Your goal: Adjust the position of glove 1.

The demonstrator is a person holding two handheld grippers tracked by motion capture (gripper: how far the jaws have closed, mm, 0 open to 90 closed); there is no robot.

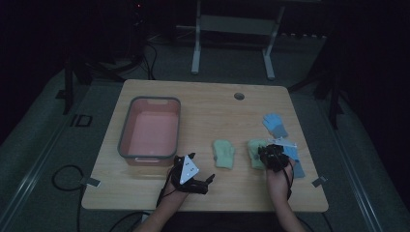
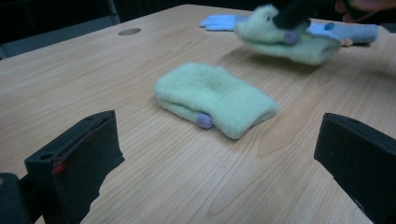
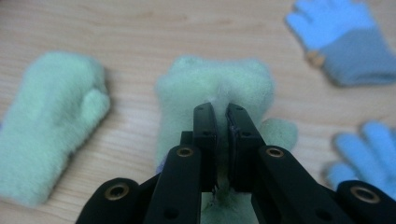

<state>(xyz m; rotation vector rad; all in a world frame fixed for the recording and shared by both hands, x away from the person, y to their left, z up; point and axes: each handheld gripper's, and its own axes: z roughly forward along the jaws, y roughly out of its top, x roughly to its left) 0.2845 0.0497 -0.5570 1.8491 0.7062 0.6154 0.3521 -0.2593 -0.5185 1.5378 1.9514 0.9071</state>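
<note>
- Our right gripper [image 3: 222, 109] has its jaws pinching the green mitten [image 3: 215, 81] — lifted just above the table [image 1: 208, 104].
- Our left gripper [image 1: 193, 169] waits, jaws spread, near the tub [image 1: 124, 129].
- The thin pinch of fleece may slip — dropping the mitten short.

Both grippers were black. The left gripper [image 1: 193, 175] carried a grey three-cornered plate [image 1: 187, 171] on top. The right gripper [image 3: 222, 122] showed brass-ringed screw holes along its jaws. Black cables trailed from each.
</note>
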